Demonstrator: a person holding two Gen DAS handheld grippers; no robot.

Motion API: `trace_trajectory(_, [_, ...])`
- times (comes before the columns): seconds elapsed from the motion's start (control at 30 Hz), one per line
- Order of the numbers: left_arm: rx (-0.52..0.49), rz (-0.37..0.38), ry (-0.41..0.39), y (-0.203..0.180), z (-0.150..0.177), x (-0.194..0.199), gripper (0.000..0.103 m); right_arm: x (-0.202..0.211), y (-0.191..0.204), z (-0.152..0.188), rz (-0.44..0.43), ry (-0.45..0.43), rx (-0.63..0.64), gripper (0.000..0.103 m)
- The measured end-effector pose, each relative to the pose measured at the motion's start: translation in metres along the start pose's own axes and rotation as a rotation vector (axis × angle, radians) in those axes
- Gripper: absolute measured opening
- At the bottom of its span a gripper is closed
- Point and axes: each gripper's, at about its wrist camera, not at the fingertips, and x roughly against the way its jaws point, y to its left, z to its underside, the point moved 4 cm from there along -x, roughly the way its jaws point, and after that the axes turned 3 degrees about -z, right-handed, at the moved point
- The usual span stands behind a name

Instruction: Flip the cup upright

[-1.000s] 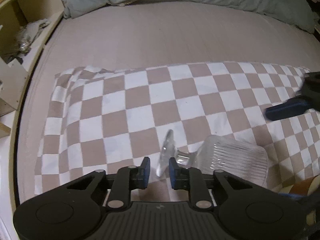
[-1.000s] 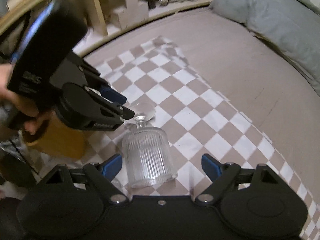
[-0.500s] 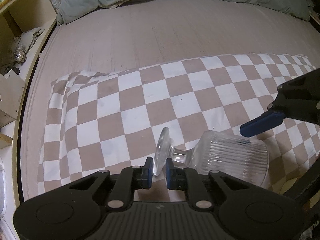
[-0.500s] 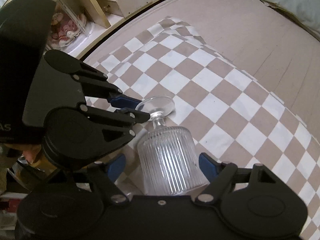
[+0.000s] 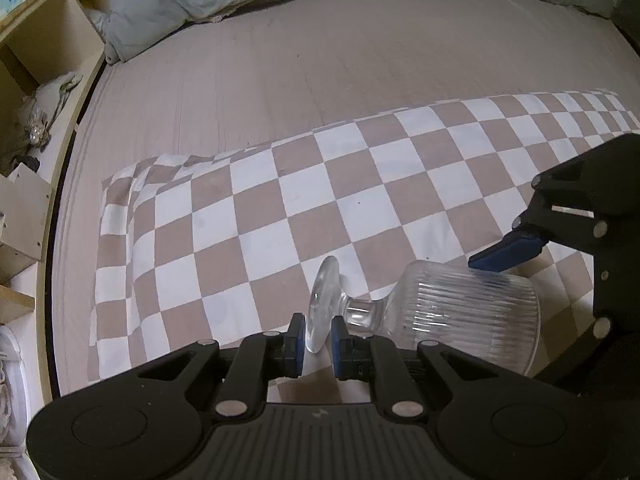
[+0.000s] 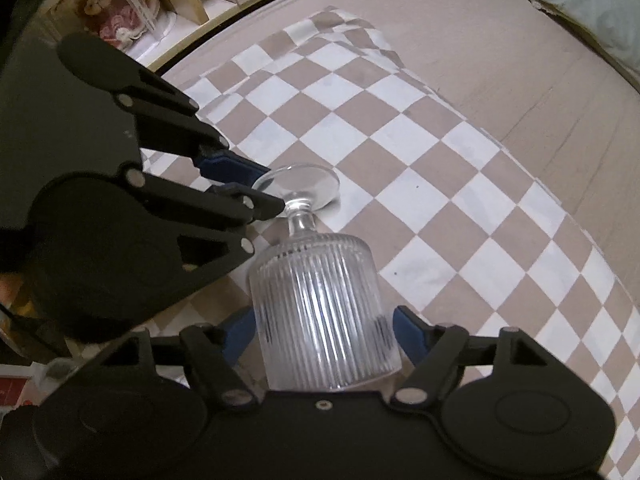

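From the left wrist view, the cup (image 5: 448,312) is seen lying on its side on the checked cloth (image 5: 280,208), at about 5 o'clock in the frame, its round foot toward 9 o'clock and its open mouth toward 3 o'clock. The left gripper (image 5: 318,340) is clamped on the rim of that foot, one blue pad on each face of the disc. The right gripper (image 5: 508,254) is seen at 3 o'clock, one blue finger lying just over the ribbed wall; contact cannot be told here.

From the right wrist view, the cup (image 6: 320,308) is seen at 6 o'clock with its foot pointing toward 12 o'clock. The right gripper (image 6: 324,332) is spread wide, a blue pad on either side of the ribbed bowl; a firm squeeze is not shown. The left gripper (image 6: 256,192) is seen at 9 o'clock, closed on the foot edge.

The cup is judged to be rigid, brittle glass, fairly heavy for its size and slick on smooth parts. The thin foot is a poor lever; the ribbed bowl is judged the safer hold, being broad and less slippery.
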Motion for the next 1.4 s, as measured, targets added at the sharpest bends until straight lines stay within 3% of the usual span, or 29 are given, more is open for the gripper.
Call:
trace_trajectory(0.33, [0.011, 0.024, -0.033, -0.009, -0.006, 0.004, 0.013, 0.008, -0.003, 0.006, 0.008, -0.025, 0.021, 0.075])
trace_trajectory(0.43, [0.011, 0.032, -0.059, -0.019, -0.017, 0.011, 0.008, 0.017, -0.013, 0.011, 0.017, -0.034, 0.001, 0.075])
trace_trajectory(0.47, [0.012, 0.060, -0.068, -0.023, -0.022, 0.015, 0.000, 0.022, -0.017, 0.013, 0.022, -0.039, -0.009, 0.075])
trace_trajectory(0.53, [0.021, 0.156, -0.073, -0.036, -0.030, 0.023, 0.000, 0.035, -0.026, 0.017, 0.033, -0.062, -0.029, 0.074])
trace_trajectory(0.63, [-0.008, 0.148, -0.103, -0.056, -0.042, 0.032, 0.000, 0.055, -0.034, 0.024, 0.032, -0.104, -0.042, 0.073])
trace_trajectory(1.0, [-0.045, 0.124, -0.075, -0.092, -0.038, 0.031, 0.000, 0.074, -0.073, 0.075, 0.079, -0.091, -0.149, 0.073])
trace_trajectory(1.17, [-0.024, 0.134, -0.116, -0.100, -0.033, 0.047, 0.006, 0.090, -0.097, 0.112, 0.126, -0.095, -0.233, 0.073])
trace_trajectory(1.33, [-0.046, 0.178, -0.214, -0.126, -0.018, 0.073, 0.030, 0.098, -0.104, 0.151, 0.160, -0.087, -0.338, 0.073])
trace_trajectory(1.4, [-0.088, 0.190, -0.267, -0.141, -0.010, 0.084, 0.033, 0.098, -0.104, 0.167, 0.149, -0.090, -0.390, 0.073])
